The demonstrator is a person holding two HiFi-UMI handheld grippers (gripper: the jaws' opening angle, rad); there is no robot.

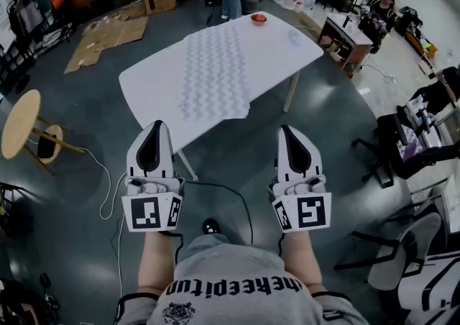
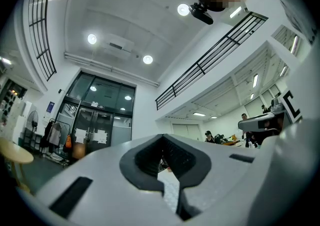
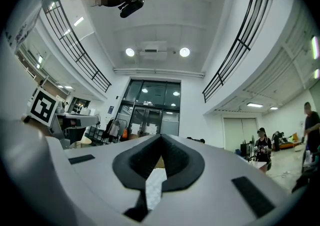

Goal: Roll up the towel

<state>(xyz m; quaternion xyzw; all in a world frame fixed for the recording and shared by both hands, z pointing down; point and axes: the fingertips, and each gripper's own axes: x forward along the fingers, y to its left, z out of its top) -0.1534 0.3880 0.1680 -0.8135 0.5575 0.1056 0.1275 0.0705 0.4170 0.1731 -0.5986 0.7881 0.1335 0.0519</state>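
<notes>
Both grippers are empty and carried low ahead of us. The left gripper (image 1: pixel 155 129) and right gripper (image 1: pixel 289 131) sit side by side, tips toward 12 o'clock, with the fingers of each pressed together on nothing. We judge this a carry pose: the jaws are closed because nothing is in reach yet.

The towel (image 1: pixel 214 72) is at 12 o'clock, well apart from both grippers. It lies flat along the white table (image 1: pixel 147 90), zigzag pattern up, and its near end laps just over the table edge. That overhang looks like the natural place to start the roll. Rolling is not yet begun.

A small red dish (image 1: pixel 259 19) sits near the far end of the table at 1 o'clock, just off the towel's corner. A round wooden stool (image 1: pixel 20 124) stands at 9 o'clock, and a black cable (image 1: pixel 237 198) runs over the floor between us and the table.

Hard to read:
- Both gripper views tilt up at the ceiling and show only a sliver of patterned cloth through the jaw notch.
- We cannot tell what is in the dish.
- The table's legs are mostly hidden under the top.
</notes>
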